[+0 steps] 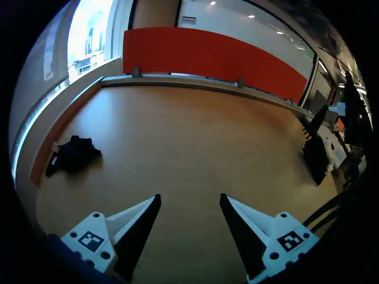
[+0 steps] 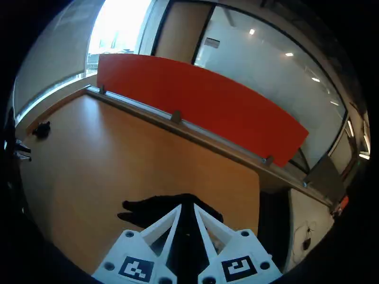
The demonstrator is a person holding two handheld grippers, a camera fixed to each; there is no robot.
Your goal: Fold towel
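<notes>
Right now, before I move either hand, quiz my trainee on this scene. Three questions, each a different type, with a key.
1. True or false: the left tongs stand open above bare table.
2. Pick one: the right tongs are closed on A) a red cup, B) a black towel, C) a cable.
3. Fill in: the panel along the table's far edge is ___ in colour.

Key: 1 true; 2 B; 3 red.
</notes>
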